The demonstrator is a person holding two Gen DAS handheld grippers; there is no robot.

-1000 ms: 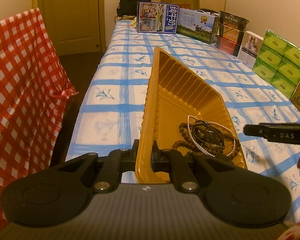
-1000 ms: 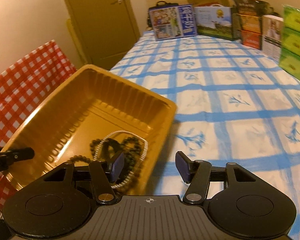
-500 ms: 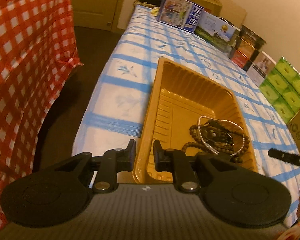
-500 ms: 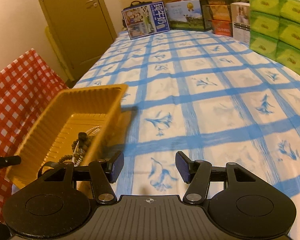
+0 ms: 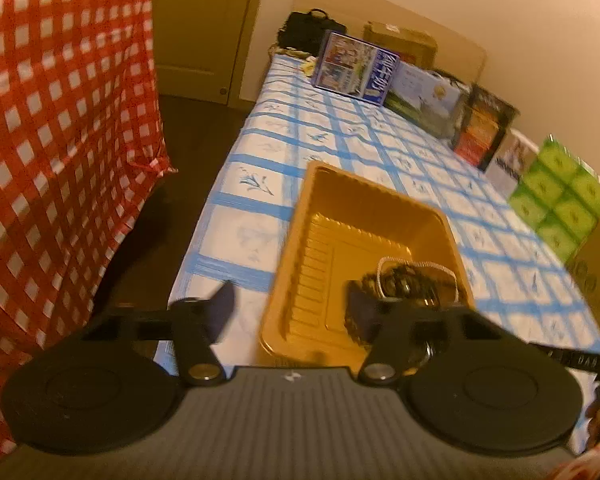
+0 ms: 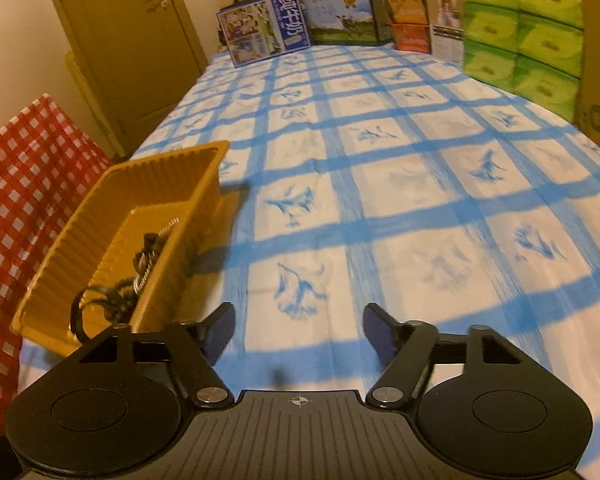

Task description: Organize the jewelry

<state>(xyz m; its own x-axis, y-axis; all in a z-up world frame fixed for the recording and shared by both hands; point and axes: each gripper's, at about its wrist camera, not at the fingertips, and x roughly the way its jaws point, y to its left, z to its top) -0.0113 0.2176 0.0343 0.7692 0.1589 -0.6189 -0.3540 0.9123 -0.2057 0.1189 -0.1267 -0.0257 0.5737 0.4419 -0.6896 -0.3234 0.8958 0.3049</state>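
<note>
**Jewelry tray on the checked counter**

Spreading apart in the left wrist view, the left gripper (image 5: 290, 312) opens its fingers astride the near-left corner of the ribbed mustard-yellow plastic tray (image 5: 300, 264) without pinching it. The tray sits near the front-left corner of the blue-and-white checked counter (image 5: 260, 184), holding a tangle of dark bead strands and a pearl-like necklace (image 5: 416, 280).

In the right wrist view, the right gripper (image 6: 298, 330) widens its fingers over bare cloth, nothing between them, with the tray just to its left.
</note>
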